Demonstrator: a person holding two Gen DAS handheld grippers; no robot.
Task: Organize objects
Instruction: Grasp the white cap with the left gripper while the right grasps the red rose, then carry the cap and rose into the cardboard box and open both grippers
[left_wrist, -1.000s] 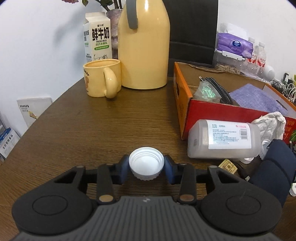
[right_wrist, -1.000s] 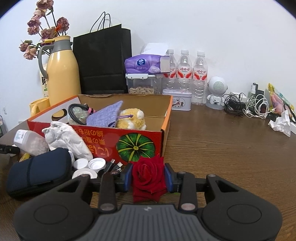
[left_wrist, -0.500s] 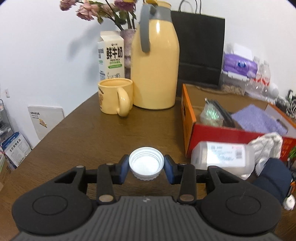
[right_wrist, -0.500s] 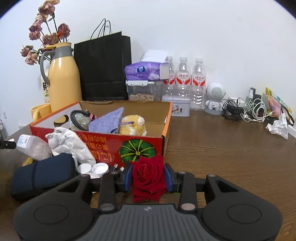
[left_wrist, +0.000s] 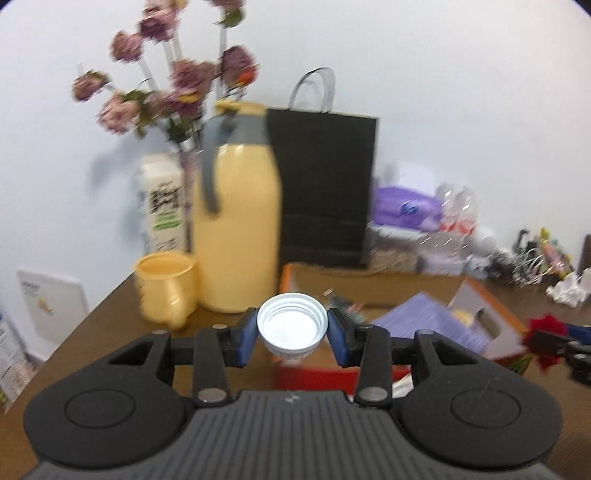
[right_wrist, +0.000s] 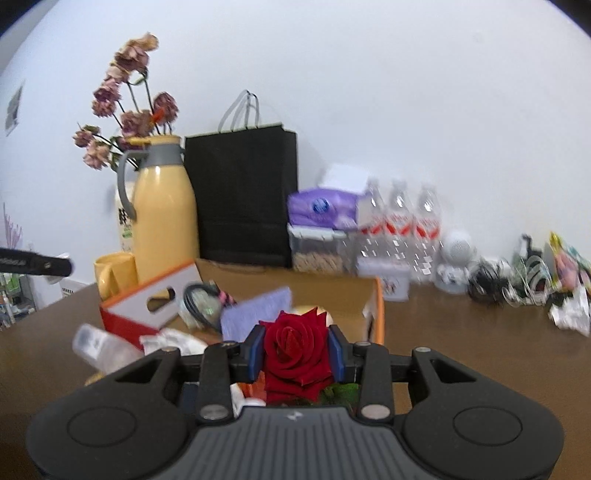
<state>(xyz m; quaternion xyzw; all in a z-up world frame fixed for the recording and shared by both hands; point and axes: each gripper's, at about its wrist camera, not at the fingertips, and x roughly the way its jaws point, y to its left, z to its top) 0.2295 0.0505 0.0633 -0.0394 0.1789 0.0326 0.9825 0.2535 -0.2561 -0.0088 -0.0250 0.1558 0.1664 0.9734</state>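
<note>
Fingers (left_wrist: 246, 338) of the left gripper (left_wrist: 292, 336) were clamped on a white bottle cap (left_wrist: 292, 326), open side facing the camera, one blue pad on each side of its ribbed rim. In the left wrist view the cap was held clear of the worktop (left_wrist: 110, 317), with the open red cardboard box (left_wrist: 480, 295) lying directly ahead and slightly below, and a yellow mug (left_wrist: 166, 288) and yellow flask (left_wrist: 236, 229) ahead to the left. At the right edge of that view the red rose (left_wrist: 546, 341) appeared, level with the box's near wall. In the right wrist view the fingers (right_wrist: 255, 354) of the right gripper (right_wrist: 295, 354) were closed on the rose's bloom, which faced the camera, and the box interior (right_wrist: 332, 291) lay just ahead. Judged from both views, each held item sat short of the box's near wall, so the coming move would turn on carrying forward over that wall; neither hand appeared clearly nearer.
</note>
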